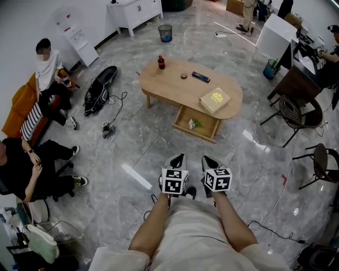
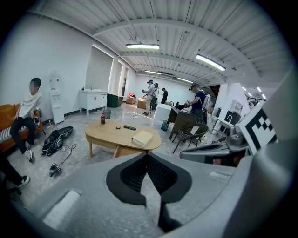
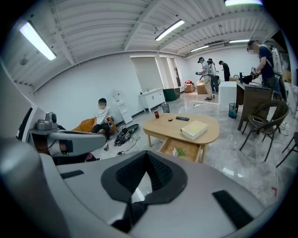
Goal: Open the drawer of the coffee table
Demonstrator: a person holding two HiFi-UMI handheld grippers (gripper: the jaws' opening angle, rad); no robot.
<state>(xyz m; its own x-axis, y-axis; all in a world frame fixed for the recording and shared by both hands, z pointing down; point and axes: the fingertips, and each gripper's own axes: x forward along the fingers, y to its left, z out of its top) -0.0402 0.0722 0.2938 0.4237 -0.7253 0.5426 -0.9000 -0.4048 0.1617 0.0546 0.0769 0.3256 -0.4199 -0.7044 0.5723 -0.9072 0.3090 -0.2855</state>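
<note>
An oval wooden coffee table (image 1: 175, 84) stands on the grey floor some way ahead of me. Its drawer (image 1: 204, 131) is pulled out towards me, with a small flower sprig (image 1: 193, 124) lying inside. On the tabletop are a yellow book (image 1: 214, 100), a remote (image 1: 201, 77), a small round lid (image 1: 184, 75) and a red bottle (image 1: 161, 62). My left gripper (image 1: 179, 157) and right gripper (image 1: 205, 160) are held side by side close to my body, well short of the table. Both are shut and empty. The open drawer (image 3: 184, 147) shows in the right gripper view.
Two people sit at the left by an orange sofa (image 1: 18, 106), with a black bag (image 1: 100, 90) and cables on the floor. A dark desk (image 1: 296, 79) and chairs (image 1: 296, 114) stand at the right. A bin (image 1: 165, 33) and white cabinet (image 1: 135, 11) lie beyond the table.
</note>
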